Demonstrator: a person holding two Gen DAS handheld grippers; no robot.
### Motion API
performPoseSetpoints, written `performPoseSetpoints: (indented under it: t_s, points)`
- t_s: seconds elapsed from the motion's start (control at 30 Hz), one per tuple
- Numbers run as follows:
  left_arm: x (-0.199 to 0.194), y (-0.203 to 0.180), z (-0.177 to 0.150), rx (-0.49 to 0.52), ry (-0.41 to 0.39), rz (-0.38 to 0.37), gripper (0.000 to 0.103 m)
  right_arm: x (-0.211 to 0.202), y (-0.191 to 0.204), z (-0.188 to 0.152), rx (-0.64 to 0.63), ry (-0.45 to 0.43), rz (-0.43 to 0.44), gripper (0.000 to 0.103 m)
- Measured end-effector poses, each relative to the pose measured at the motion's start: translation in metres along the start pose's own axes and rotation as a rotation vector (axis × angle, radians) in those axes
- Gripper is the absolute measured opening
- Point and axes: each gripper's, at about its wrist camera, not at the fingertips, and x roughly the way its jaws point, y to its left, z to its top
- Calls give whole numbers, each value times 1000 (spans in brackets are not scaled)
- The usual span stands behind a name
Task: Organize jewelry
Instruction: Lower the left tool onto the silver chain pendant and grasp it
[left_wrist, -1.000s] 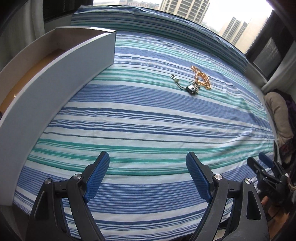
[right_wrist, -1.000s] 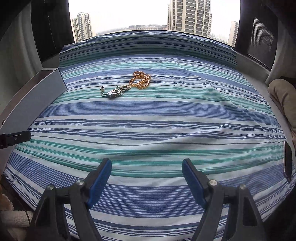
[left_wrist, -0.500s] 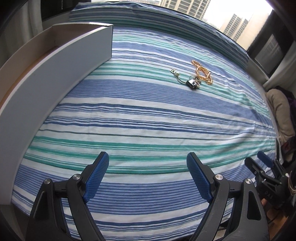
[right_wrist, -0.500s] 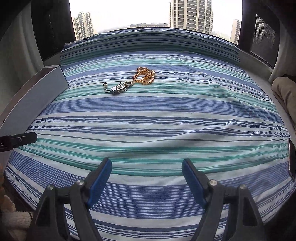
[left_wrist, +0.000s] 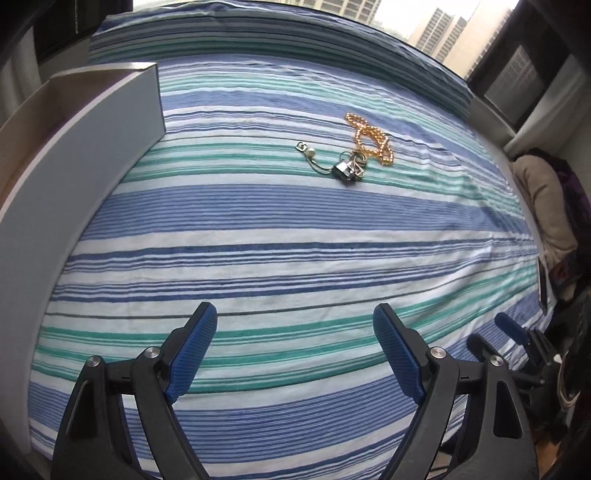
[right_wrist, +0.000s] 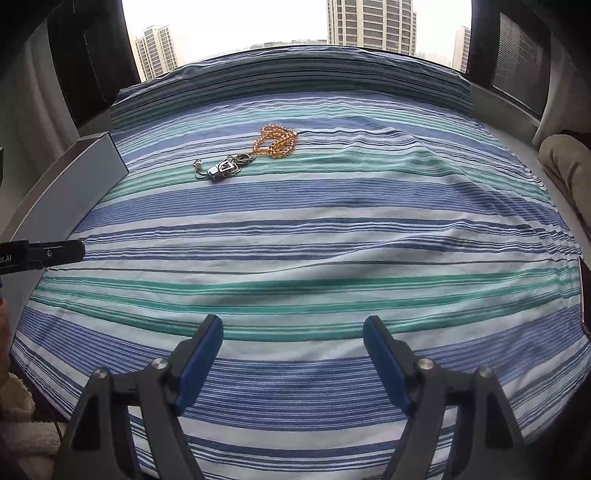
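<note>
A gold bead necklace (left_wrist: 370, 139) lies on the striped bed cover, also in the right wrist view (right_wrist: 276, 141). Touching it is a tangle of silver jewelry (left_wrist: 347, 169) with a pearl piece (left_wrist: 308, 150); it also shows in the right wrist view (right_wrist: 221, 169). A grey open box (left_wrist: 85, 173) stands at the bed's left edge (right_wrist: 70, 188). My left gripper (left_wrist: 294, 343) is open and empty, low over the near edge. My right gripper (right_wrist: 293, 350) is open and empty, also near the front edge, far from the jewelry.
The blue, green and white striped cover (left_wrist: 295, 240) spans the bed. A beige cushion (left_wrist: 543, 206) lies at the right. The right gripper's tips show in the left wrist view (left_wrist: 509, 328). Windows stand behind the bed.
Both grippers have moved forward over the bed, so the jewelry sits closer and lower in both views. Both stay open.
</note>
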Motion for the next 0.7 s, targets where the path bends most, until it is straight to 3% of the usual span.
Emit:
performPoseSetpoints:
  t_s: [0.23, 0.43, 0.53, 0.7]
  points:
    - [38, -46, 62, 196, 43, -75, 87, 1, -9, -5, 27, 9, 4, 80]
    - [86, -61, 128, 223, 88, -86, 83, -2, -22, -6, 61, 5, 1, 80]
    - [114, -67, 152, 207, 135, -98, 72, 0, -27, -6, 69, 9, -2, 80]
    - [155, -75, 165, 215, 199, -14, 54, -1, -37, -6, 84, 13, -1, 80]
